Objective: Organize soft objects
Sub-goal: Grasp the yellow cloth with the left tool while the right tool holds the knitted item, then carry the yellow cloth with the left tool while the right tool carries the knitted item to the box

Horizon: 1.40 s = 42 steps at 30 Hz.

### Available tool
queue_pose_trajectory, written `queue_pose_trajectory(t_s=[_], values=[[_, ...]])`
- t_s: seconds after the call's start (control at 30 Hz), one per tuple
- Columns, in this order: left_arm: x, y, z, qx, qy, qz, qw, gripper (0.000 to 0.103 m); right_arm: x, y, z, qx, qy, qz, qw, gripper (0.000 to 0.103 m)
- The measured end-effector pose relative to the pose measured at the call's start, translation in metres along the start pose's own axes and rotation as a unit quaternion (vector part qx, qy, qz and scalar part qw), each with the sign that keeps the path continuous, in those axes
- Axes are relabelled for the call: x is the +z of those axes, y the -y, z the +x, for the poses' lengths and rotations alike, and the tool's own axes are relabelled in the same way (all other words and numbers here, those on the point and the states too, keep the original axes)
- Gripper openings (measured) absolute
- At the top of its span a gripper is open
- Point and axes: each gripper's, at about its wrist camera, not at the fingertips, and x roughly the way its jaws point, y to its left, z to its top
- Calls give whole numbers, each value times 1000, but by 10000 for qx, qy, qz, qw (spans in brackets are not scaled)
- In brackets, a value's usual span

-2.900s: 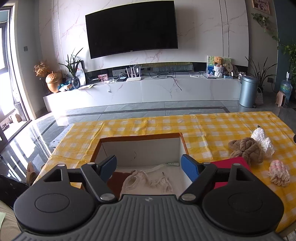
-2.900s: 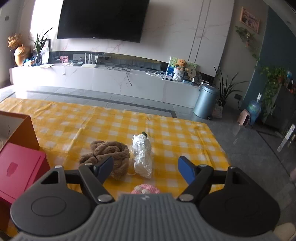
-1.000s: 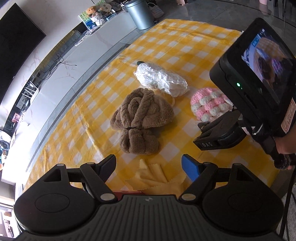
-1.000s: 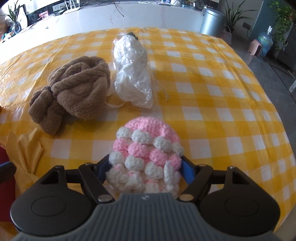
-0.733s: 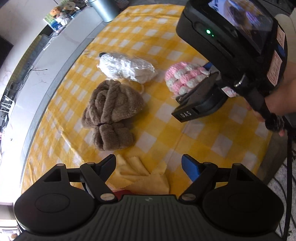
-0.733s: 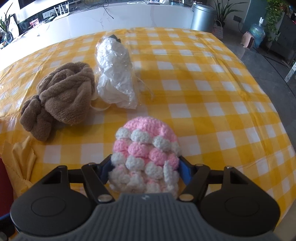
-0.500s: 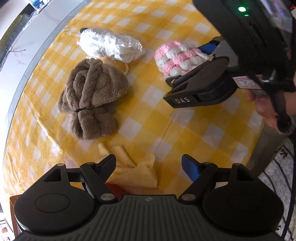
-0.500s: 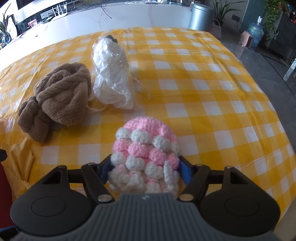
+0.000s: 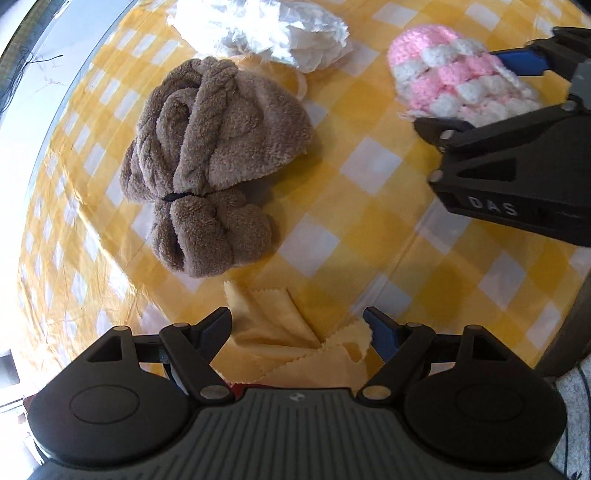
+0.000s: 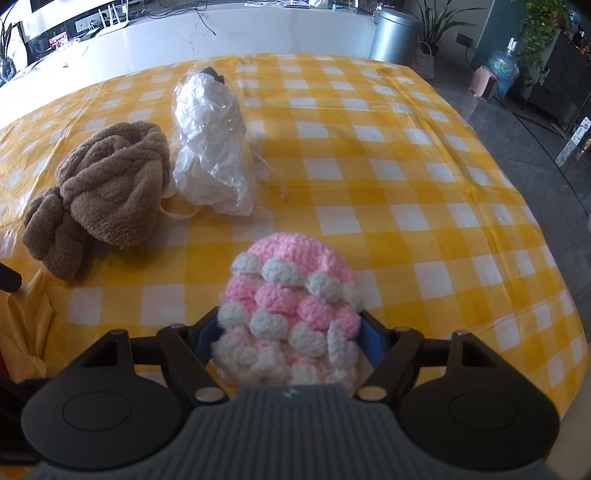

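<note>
Both tools low over desk with soft items; right tool around crochet piece, left tool over yellow cloth.

Right tool has the pink-and-white crochet piece between its blue pads, which sit against its sides, pinching it as it rests on the yellow-checked desk. Left tool is spread wide, nothing gripped, pointing down at the crumpled yellow cloth lying between and just under its fingers. Brown fleece bundle sits beyond the cloth, apart from it. White plastic-wrapped bundle lies just beside the fleece, on its far side. Crochet piece is near the desk's front edge, well right of the fleece.
</note>
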Motion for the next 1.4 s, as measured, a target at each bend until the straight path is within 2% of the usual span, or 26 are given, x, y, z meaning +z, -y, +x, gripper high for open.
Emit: queue_pose_trajectory(t_s=[0.03,0.23,0.3,0.33,0.37,0.4,0.43,0.5,0.53,0.57,0.63,0.73,0.9,1.17,1.27,1.33,1.4], values=[[3,-3,3,-4,-45,-83,10000,100,0,-1,-1,-23,10,-55,10000,74],[10,-31,19,-531,-365,-553,9964,100,-1,-4,-3,-38,22,-149,9999,74],[8,-41,24,-736,-371,-679,9943,96,-1,-4,-4,-41,18,-174,9998,74],[7,-45,25,-895,-342,-714,9928,85,-2,-6,-5,-48,15,-188,9998,74],[5,-49,26,-1067,-315,-754,9909,71,-1,-6,-5,-53,13,-205,9998,74],[3,-54,27,-1315,-283,-826,9875,61,-1,-7,-5,-58,12,-219,9997,74],[1,-55,26,-1367,-262,-863,9865,58,-1,-6,-5,-60,9,-234,9997,74],[-1,-53,26,-1346,-196,-782,9876,51,-1,-7,-5,-59,5,-248,9997,74],[-2,-50,26,-1325,-183,-752,9882,44,-1,-7,-5,-54,-2,-252,9997,74],[-2,-49,25,-1309,-196,-752,9883,28,-1,-7,-6,-49,-8,-256,9997,74],[-1,-42,23,-1139,-296,-738,9903,7,-1,-7,-6,-38,-13,-271,9996,74],[1,-29,18,-957,-309,-672,9927,4,-1,-6,-6,8,-22,-305,9995,74],[0,-22,13,-847,-174,-878,9924,4,-4,-4,-8,76,-38,-389,9992,72],[-26,-20,-27,-889,358,-1088,9894,3,-10,-1,-17,61,4,-326,9994,68],[-38,-32,-48,-1000,693,-1448,9819,3,-12,0,-27,197,108,-287,9993,66],[-48,-40,-67,-1214,1016,-1723,9722,3,-14,-3,-40,229,251,-352,9988,65],[-58,-43,-97,-1253,1416,-1902,9634,3,-18,-8,-59,181,455,-431,9979,65]])
